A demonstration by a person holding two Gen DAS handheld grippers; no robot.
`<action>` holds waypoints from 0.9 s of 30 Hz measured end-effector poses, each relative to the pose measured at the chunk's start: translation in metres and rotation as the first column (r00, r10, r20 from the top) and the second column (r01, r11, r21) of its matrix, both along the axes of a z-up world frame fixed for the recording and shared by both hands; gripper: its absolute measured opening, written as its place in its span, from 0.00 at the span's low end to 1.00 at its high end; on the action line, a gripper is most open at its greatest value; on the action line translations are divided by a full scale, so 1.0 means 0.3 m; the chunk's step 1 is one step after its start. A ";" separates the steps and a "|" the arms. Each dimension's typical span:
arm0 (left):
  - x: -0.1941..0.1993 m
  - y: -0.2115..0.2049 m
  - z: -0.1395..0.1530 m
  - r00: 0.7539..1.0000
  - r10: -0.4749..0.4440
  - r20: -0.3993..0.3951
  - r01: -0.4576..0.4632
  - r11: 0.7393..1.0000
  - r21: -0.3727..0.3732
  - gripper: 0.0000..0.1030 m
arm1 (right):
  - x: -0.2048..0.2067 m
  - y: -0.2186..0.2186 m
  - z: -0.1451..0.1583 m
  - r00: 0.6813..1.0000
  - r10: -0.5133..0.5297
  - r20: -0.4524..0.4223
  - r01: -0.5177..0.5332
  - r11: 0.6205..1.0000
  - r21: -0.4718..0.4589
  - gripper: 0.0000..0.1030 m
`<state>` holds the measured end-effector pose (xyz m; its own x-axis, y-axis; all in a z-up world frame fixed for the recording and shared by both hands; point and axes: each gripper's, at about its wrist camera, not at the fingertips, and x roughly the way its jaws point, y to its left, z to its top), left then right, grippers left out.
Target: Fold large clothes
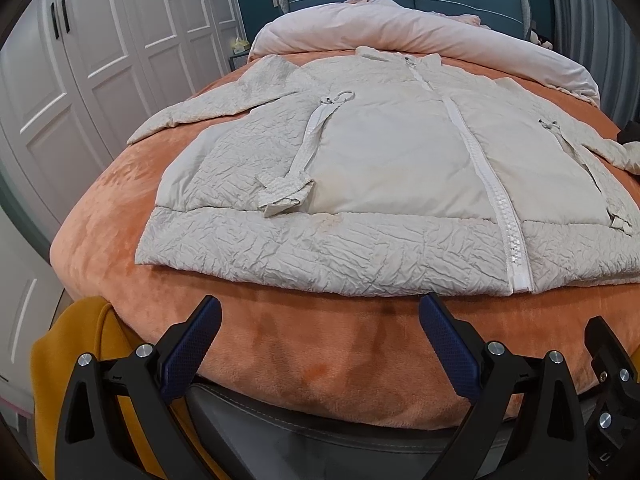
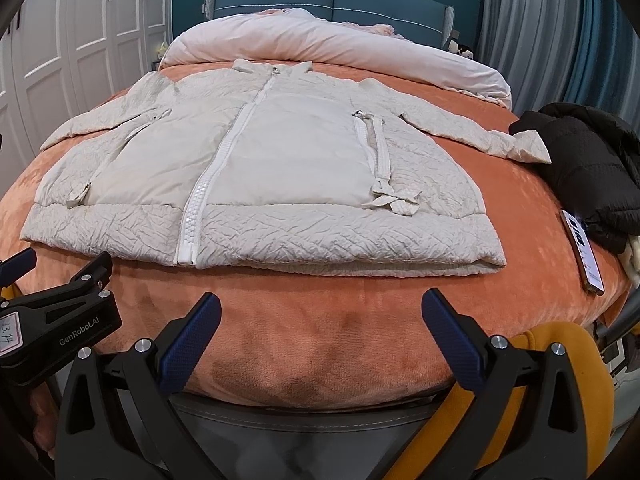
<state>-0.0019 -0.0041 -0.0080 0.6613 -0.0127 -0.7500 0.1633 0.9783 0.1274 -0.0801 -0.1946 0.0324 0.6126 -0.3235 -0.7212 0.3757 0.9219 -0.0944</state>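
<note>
A cream puffer jacket [image 1: 384, 160] [image 2: 260, 168] lies flat and front up on the orange bed cover [image 1: 312, 340] [image 2: 320, 320]. Its white zipper is closed, its collar points toward the headboard and both sleeves spread outward. My left gripper [image 1: 320, 312] hovers open over the bed's foot edge, just short of the jacket's hem, left of the zipper's end. My right gripper [image 2: 320, 308] stands open over the same edge, near the hem and right of the zipper. Neither holds anything. The left gripper's body shows at the left edge of the right wrist view.
A rolled pale pink duvet [image 1: 400, 28] [image 2: 328, 48] lies across the head of the bed. A black jacket [image 2: 592, 160] and a phone [image 2: 582, 248] rest on the bed's right side. White wardrobe doors [image 1: 100, 60] line the left. Yellow fabric [image 1: 80, 340] [image 2: 540, 380] hangs below the grippers.
</note>
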 end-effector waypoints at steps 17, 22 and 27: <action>-0.005 -0.009 -0.005 1.000 -0.007 0.002 0.007 1.000 0.004 0.94 | 0.003 0.006 -0.004 1.000 0.004 -0.007 -0.004 1.000 -0.006 0.95; -0.006 -0.009 -0.008 1.000 -0.009 0.002 0.009 1.000 0.004 0.94 | 0.004 0.006 -0.005 1.000 0.005 -0.007 -0.005 1.000 -0.005 0.95; -0.006 -0.009 -0.009 1.000 -0.010 0.003 0.010 1.000 0.005 0.94 | 0.004 0.007 -0.005 1.000 0.005 -0.008 -0.005 1.000 -0.006 0.95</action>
